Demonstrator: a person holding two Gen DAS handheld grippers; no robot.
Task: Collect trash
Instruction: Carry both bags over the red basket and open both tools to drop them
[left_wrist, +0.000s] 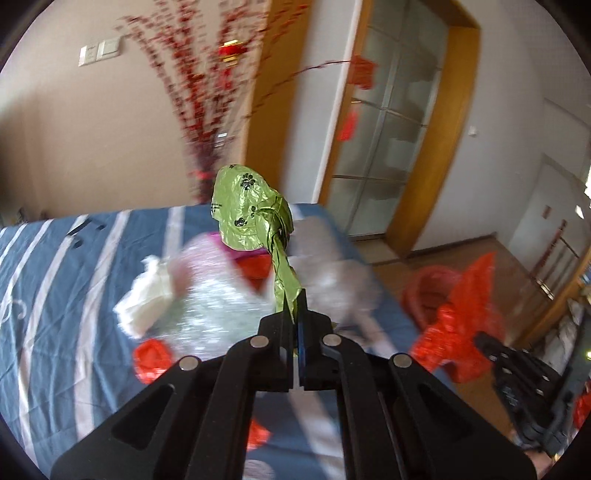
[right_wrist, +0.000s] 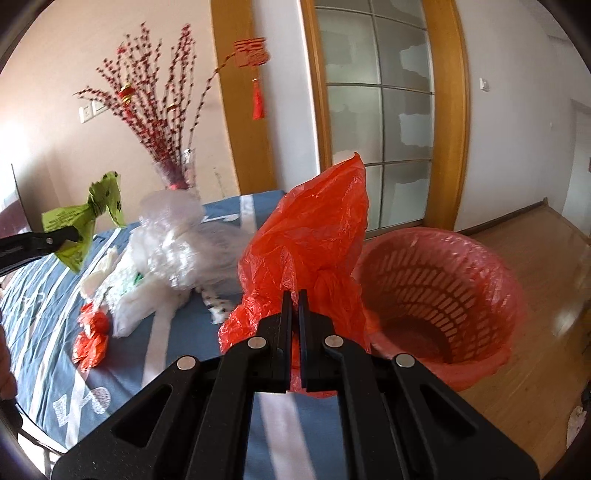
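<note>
The right gripper (right_wrist: 294, 295) is clamped on a crumpled red plastic bag (right_wrist: 314, 236), which billows up from the jaws through the middle of the right wrist view. The red slatted basket (right_wrist: 436, 295), lined with a thin red film, stands on the wooden floor (right_wrist: 535, 332) just right of that bag, its mouth tilted toward the camera. So the drop point lies right of and a little beyond the right jaws, close by; this hand looks much the nearer of the two.

The left gripper (left_wrist: 295, 299) pinches the twisted neck of a green paw-print bag (left_wrist: 247, 206), whose long axis runs straight up from the fingertips toward the frame centre. In the left wrist view the basket (left_wrist: 432, 291) sits at the right edge, well apart from those jaws, with the red bag (left_wrist: 461, 325) in front of it.

More litter lies on the blue-and-white striped cloth (right_wrist: 48, 314): a heap of clear and white plastic (right_wrist: 173, 251) at centre left and small red scraps (right_wrist: 92, 332) lower left. Behind it, a vase of red-berried branches (right_wrist: 162, 110) stands against a beige wall, beside a wood-framed frosted glass door (right_wrist: 380, 122)
</note>
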